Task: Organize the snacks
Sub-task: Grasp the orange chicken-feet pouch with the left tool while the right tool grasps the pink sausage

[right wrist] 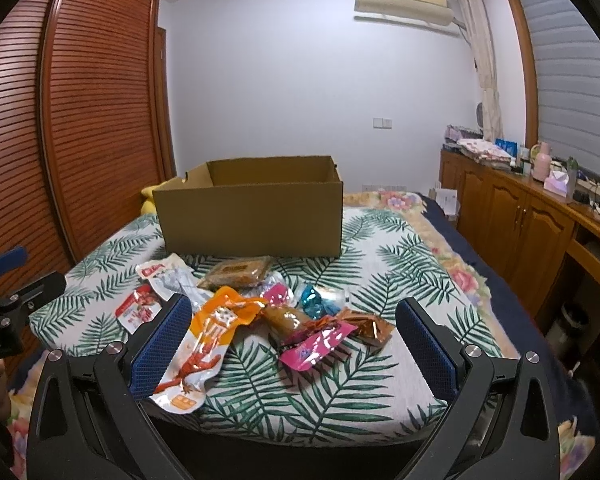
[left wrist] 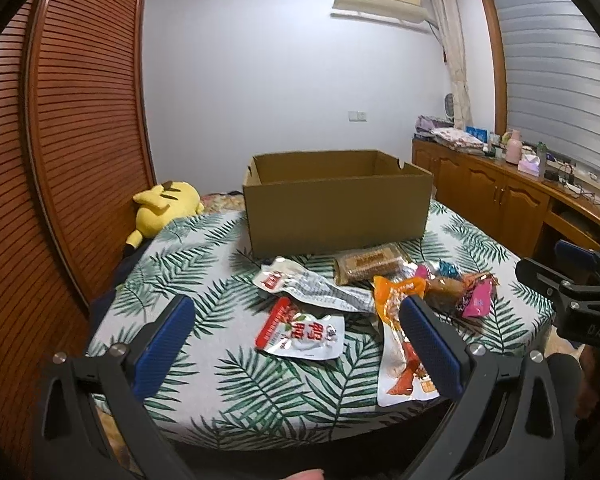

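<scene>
An open cardboard box (left wrist: 336,216) stands on the leaf-print cloth, also in the right wrist view (right wrist: 252,220). Several snack packets lie in front of it: a red-and-white pouch (left wrist: 300,332), a white crumpled pouch (left wrist: 312,286), a brown biscuit pack (left wrist: 368,266), an orange-and-clear pouch (right wrist: 208,340), a pink packet (right wrist: 316,346), a blue wrapper (right wrist: 314,300). My left gripper (left wrist: 296,344) is open and empty, above the red-and-white pouch. My right gripper (right wrist: 292,344) is open and empty, above the pink packet and orange pouch.
A yellow plush toy (left wrist: 164,208) lies at the left behind the cloth. A slatted wooden wardrobe (left wrist: 80,140) stands at the left. A wooden cabinet (right wrist: 520,208) with clutter runs along the right wall. The cloth's front edge (right wrist: 300,428) is close to both grippers.
</scene>
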`<move>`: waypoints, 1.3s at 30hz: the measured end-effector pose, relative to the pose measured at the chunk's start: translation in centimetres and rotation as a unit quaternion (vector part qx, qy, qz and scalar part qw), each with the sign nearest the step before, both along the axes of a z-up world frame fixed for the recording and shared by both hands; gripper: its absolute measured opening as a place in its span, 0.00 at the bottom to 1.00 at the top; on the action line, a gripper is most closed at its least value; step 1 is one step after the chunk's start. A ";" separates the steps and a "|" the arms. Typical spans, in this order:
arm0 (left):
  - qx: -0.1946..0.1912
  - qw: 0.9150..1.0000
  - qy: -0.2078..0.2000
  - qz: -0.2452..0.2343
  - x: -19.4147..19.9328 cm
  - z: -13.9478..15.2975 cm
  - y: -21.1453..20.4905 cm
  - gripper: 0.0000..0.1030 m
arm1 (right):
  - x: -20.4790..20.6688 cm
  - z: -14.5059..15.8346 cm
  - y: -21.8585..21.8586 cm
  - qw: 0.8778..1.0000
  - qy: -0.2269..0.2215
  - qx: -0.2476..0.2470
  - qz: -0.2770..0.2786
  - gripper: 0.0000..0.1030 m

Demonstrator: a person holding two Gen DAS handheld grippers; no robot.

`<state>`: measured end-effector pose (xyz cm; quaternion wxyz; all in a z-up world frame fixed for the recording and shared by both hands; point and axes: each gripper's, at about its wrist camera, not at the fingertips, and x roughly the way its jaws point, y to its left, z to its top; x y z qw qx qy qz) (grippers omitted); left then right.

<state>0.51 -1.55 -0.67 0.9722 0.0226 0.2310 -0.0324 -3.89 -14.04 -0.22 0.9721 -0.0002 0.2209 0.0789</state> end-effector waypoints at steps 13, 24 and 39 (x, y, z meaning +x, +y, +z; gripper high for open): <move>-0.036 0.988 0.107 -0.101 5.2 -3.0 -4.6 0.94 | 0.8 -1.9 -3.1 0.999 0.031 -0.015 0.008 1.00; -0.040 0.967 0.204 -0.145 8.7 -6.5 -8.5 0.86 | 0.7 -2.0 -4.3 0.999 0.040 -0.018 0.018 1.00; -0.039 0.957 0.241 -0.157 11.3 -8.4 -6.9 0.49 | 6.2 -1.6 -2.3 0.989 0.080 -0.049 0.115 0.93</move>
